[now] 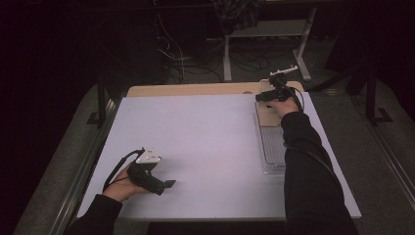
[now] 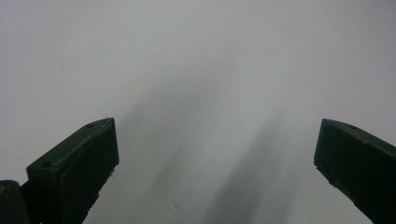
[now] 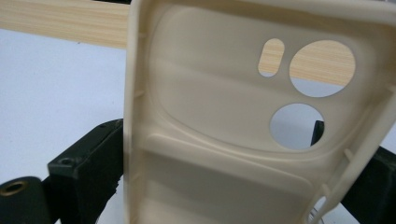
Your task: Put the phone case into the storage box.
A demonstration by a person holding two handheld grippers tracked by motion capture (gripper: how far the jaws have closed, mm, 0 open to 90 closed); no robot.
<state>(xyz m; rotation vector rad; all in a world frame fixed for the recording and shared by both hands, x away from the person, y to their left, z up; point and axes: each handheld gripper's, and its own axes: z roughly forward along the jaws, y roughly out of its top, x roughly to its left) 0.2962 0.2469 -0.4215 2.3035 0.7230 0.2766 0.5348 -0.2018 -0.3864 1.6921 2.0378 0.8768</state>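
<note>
At near left, the left gripper (image 1: 169, 184) rests on the white table (image 1: 205, 142), jaws wide and empty. At far right, the right gripper (image 1: 261, 96) pinches a cream phone case (image 3: 224, 140) (apparently above a clear tray (image 1: 272, 147)). Likely a lift in progress; next comes carrying it clear.

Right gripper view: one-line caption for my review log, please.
Cream phone case with three camera cutouts held between the right gripper jaws above the white table.

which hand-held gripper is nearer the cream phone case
Right. The right hand-held gripper has its jaws either side of the phone case at the table's far right; the left hand-held gripper sits open over the near left of the white table.
</note>
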